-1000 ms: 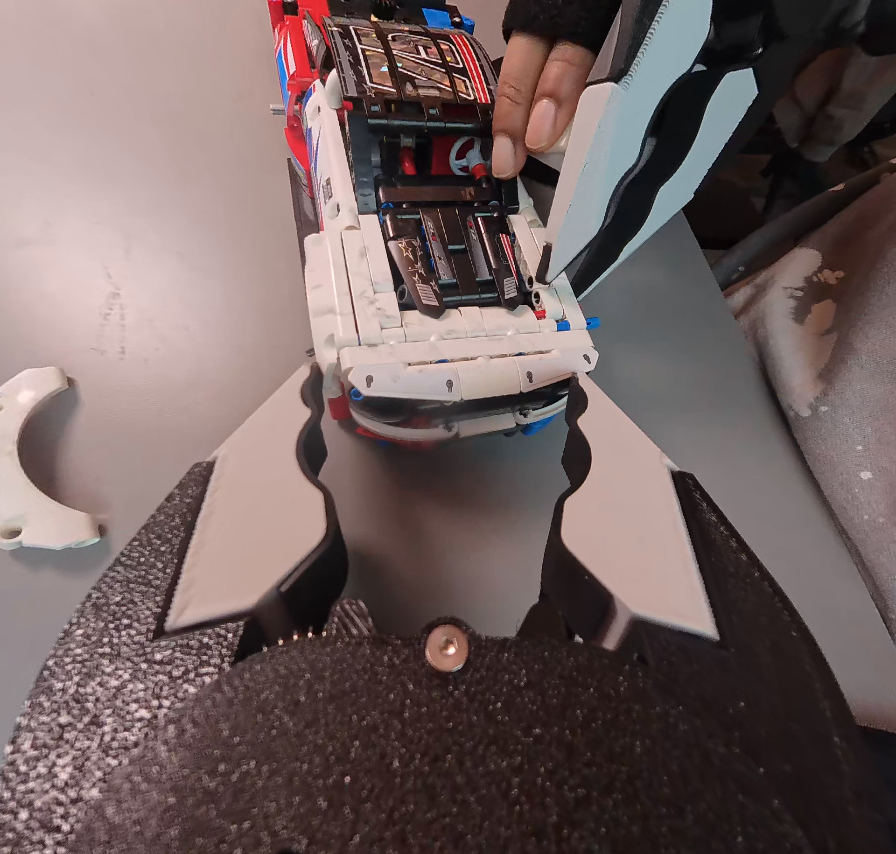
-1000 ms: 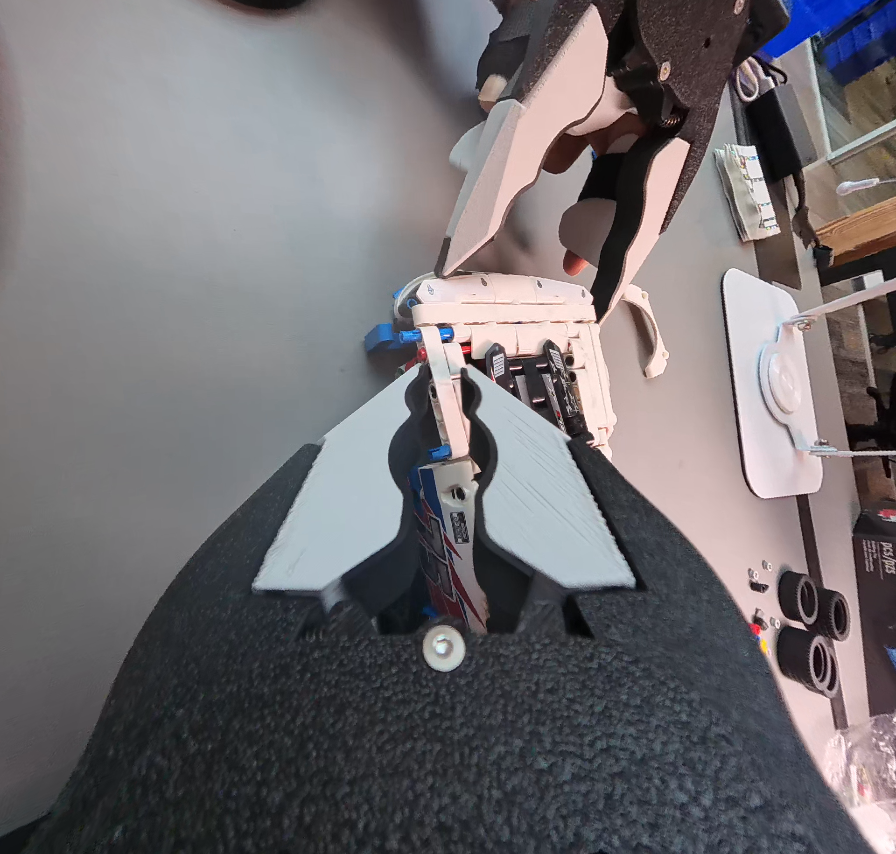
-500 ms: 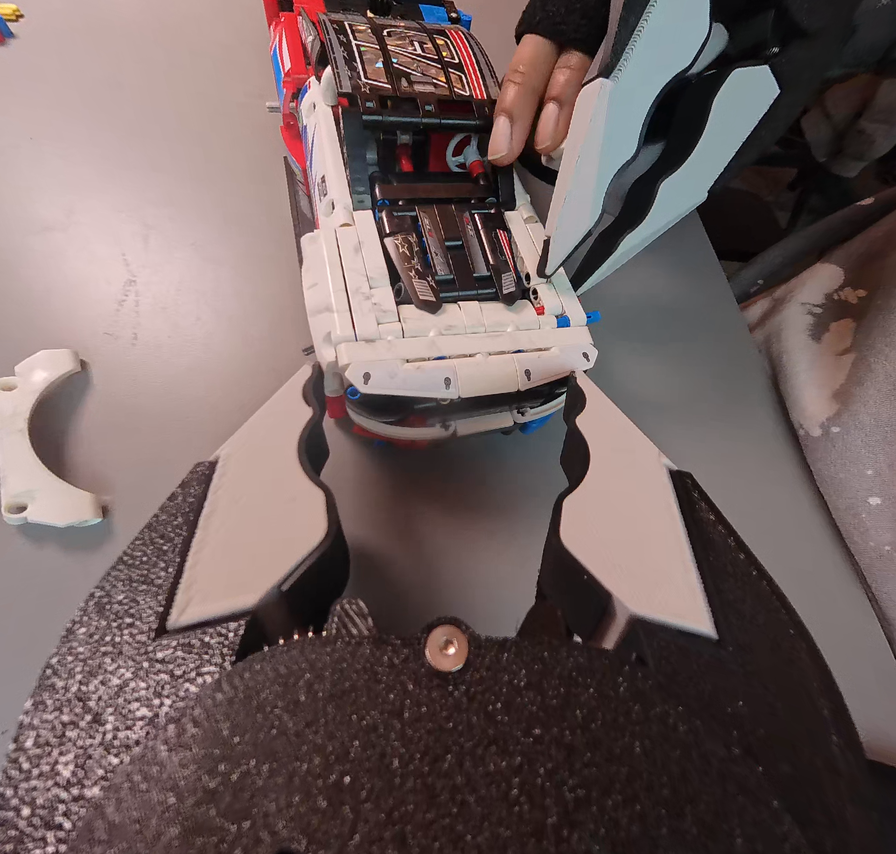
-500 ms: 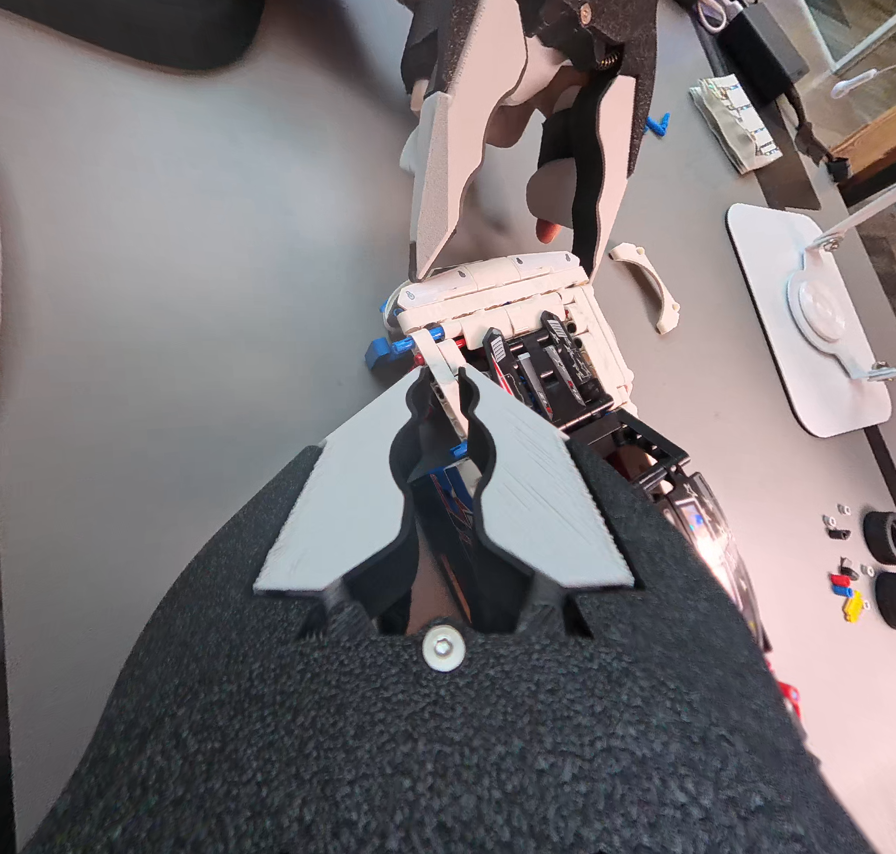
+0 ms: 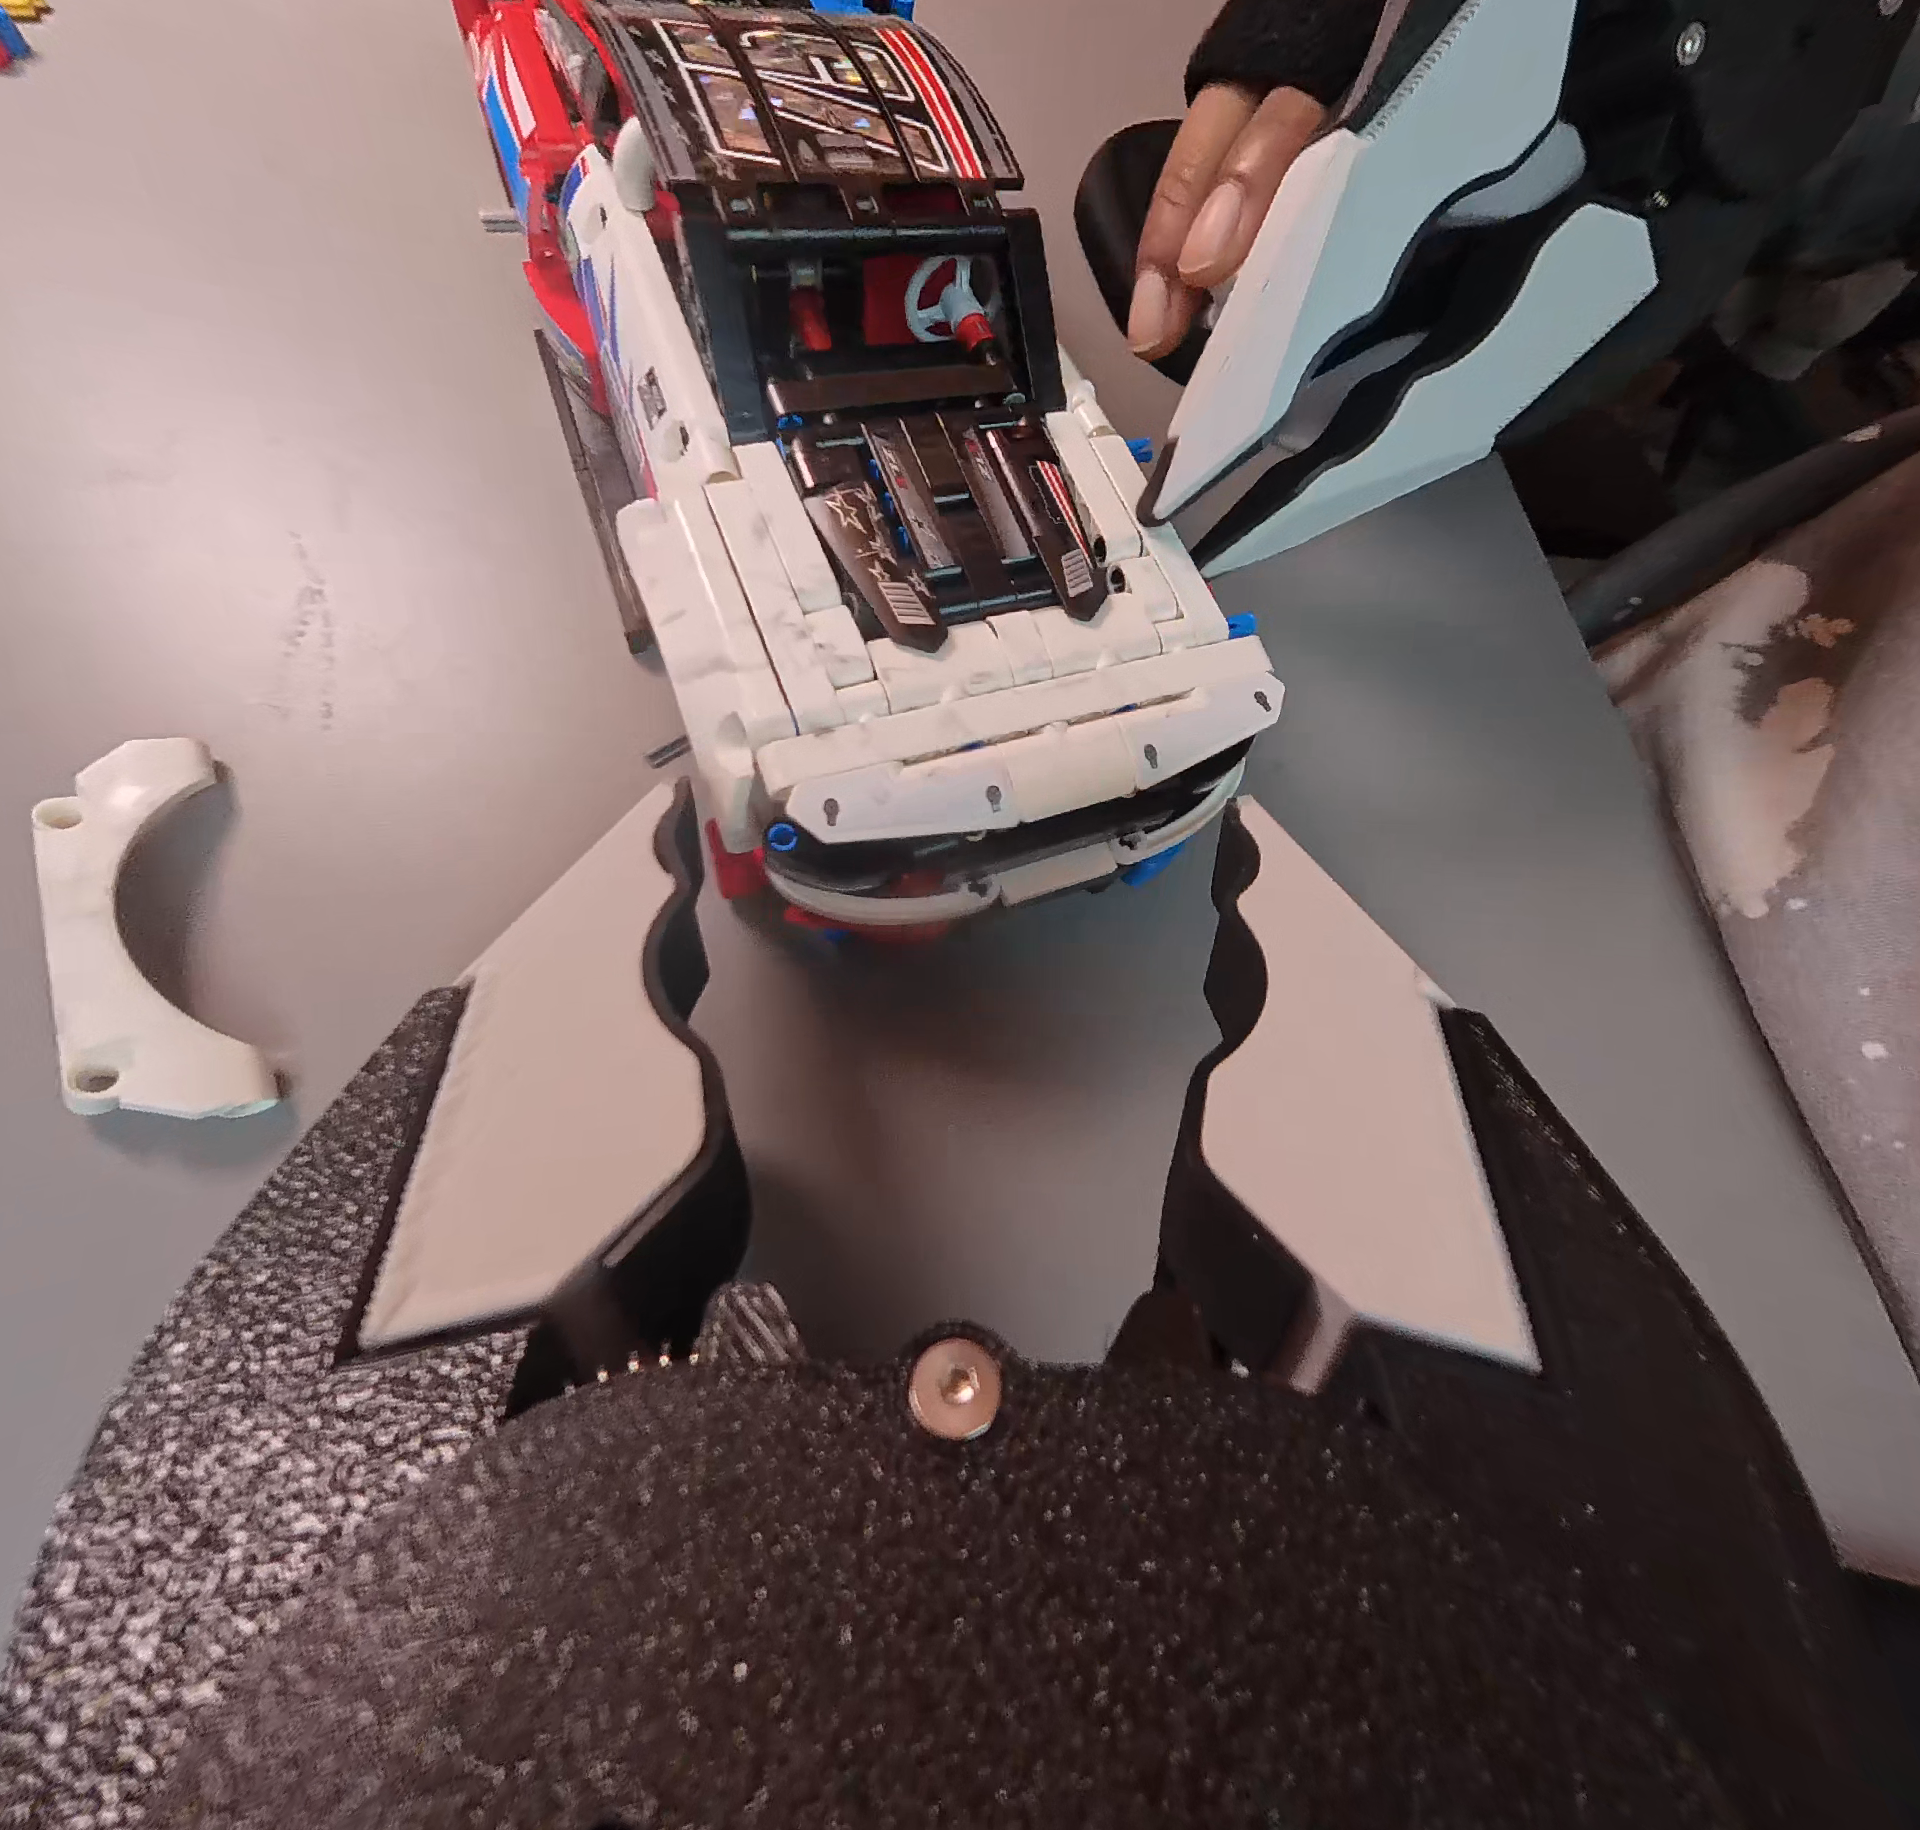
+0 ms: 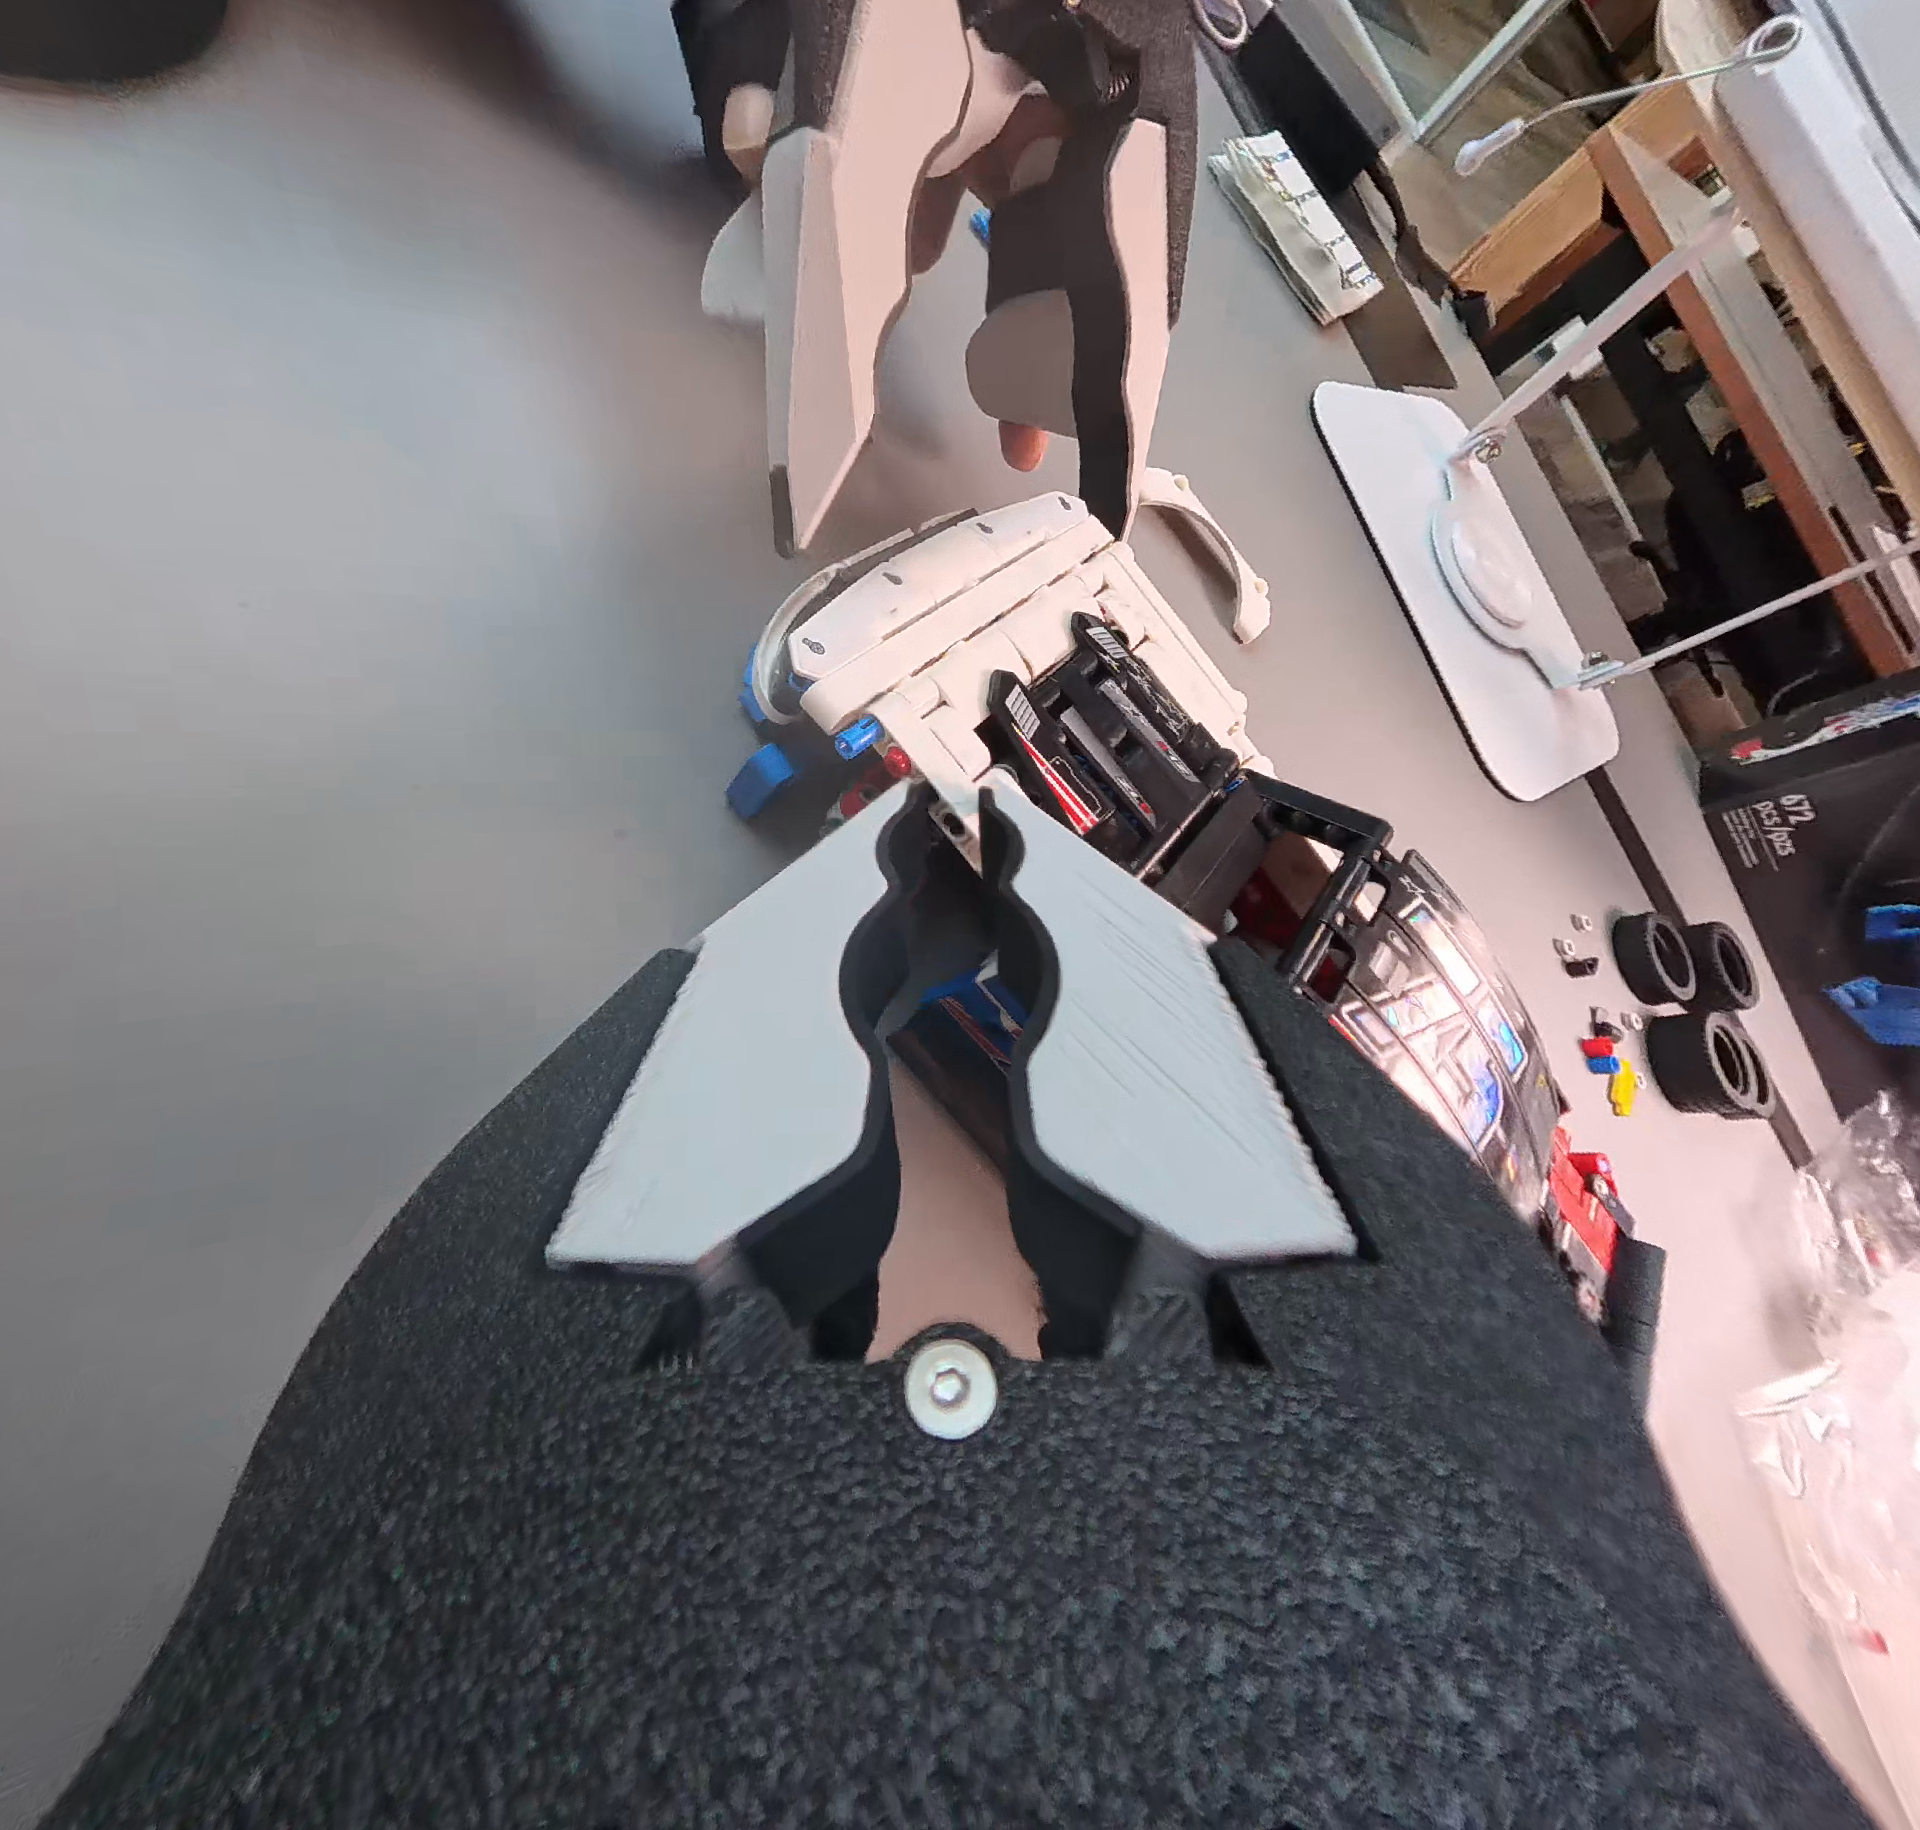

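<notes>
Left gripper (image 5: 956,819): jaws spread, flanking toy car (image 5: 935,658) bumper, frame centre | Right gripper (image 6: 951,809): jaws pinching white fender, now by tips only | car nose swung slightly right.

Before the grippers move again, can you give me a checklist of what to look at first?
1. Left gripper open: ok, fingers spread at the toy car's nose.
2. Right gripper hold: ok, pinching the car's white side panel.
3. Car flat on the table: cannot tell.
4. White arch piece out of the way: ok, lying apart, off to the left.
5. Black tyres out of the way: ok, loose beyond the car.
</notes>
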A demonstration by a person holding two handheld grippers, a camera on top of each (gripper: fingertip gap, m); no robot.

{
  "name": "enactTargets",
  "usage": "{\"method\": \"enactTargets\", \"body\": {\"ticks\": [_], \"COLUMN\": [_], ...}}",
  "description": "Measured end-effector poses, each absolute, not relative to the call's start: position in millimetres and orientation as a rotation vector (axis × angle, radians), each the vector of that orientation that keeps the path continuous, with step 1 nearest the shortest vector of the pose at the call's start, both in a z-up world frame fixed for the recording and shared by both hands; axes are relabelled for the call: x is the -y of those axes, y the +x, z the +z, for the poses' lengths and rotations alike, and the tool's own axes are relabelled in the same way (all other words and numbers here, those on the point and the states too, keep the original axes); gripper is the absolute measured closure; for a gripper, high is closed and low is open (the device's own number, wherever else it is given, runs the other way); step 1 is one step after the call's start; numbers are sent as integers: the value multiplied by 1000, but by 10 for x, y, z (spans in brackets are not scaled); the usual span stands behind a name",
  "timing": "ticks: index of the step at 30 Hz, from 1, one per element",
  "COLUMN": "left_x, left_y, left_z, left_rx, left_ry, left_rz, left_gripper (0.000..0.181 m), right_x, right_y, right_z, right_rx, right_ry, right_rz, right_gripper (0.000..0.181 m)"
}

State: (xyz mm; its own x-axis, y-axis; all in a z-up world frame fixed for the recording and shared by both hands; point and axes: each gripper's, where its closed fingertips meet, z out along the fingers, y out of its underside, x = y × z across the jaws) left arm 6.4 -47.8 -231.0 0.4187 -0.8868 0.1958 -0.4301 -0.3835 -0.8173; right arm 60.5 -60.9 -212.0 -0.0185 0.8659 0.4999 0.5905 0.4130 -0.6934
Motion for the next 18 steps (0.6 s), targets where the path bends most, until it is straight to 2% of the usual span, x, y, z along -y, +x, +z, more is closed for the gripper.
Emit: {"method": "enactTargets", "body": {"ticks": [10,14,16,18], "left_x": [414,470,514,577], "left_y": [103,97,118,166], "left_z": [-2322,-2324,-2324,-2323], "left_rx": [-1075,-1048,-1020,-1003], "left_ry": [-2004,-2017,-2027,-2034], "left_rz": [-830,-824,-809,-803], "left_gripper": [86,98,98,98], "right_x": [571,547,458,201], "right_y": [543,695,863,1125], "right_z": [-2132,-2030,-1840,-1813], "right_rx": [1712,1599,1413,1219], "right_ry": [-1350,-1448,-1567,-1728], "right_rz": [480,590,768,758], "right_gripper": [171,170,162,155]}}
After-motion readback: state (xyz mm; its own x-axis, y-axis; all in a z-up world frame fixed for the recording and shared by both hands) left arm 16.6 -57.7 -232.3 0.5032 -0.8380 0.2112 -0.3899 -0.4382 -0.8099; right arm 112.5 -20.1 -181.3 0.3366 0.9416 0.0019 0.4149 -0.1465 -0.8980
